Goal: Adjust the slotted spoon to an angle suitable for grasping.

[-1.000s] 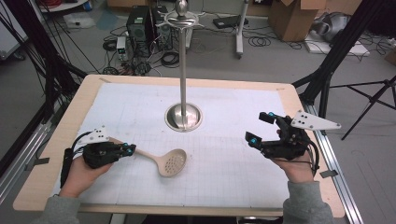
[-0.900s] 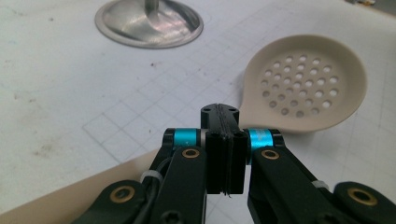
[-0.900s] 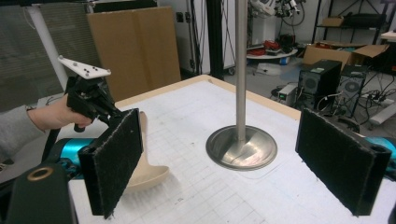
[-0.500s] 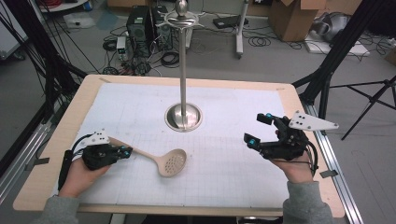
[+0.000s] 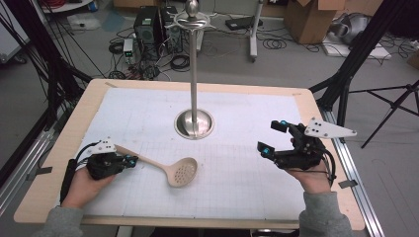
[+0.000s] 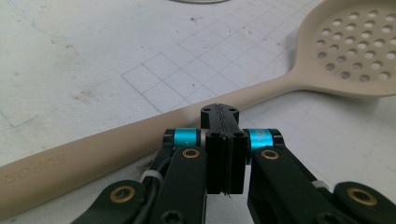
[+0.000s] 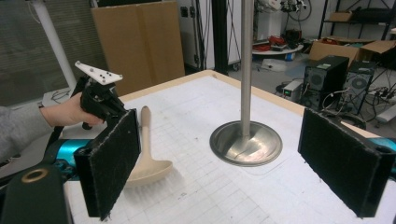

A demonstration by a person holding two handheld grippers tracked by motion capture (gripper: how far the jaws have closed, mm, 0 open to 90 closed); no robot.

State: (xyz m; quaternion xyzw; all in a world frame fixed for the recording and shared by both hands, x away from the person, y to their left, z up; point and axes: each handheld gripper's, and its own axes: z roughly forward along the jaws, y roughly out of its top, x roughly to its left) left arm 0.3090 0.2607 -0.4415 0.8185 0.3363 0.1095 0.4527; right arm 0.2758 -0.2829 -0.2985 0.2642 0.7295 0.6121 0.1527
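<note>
The slotted spoon (image 5: 165,166) lies near the tabletop's (image 5: 237,207) near-left corner. The left gripper (image 5: 129,160), pressed together beside its handle, could nudge it away; the right gripper (image 5: 272,137) is held spread.

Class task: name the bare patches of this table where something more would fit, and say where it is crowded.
Free: the mat between the spoon and the right gripper; the far corners either side of the stand; the near edge between the sleeves. Crowded: the near left, where the left gripper meets the spoon's handle.
</note>
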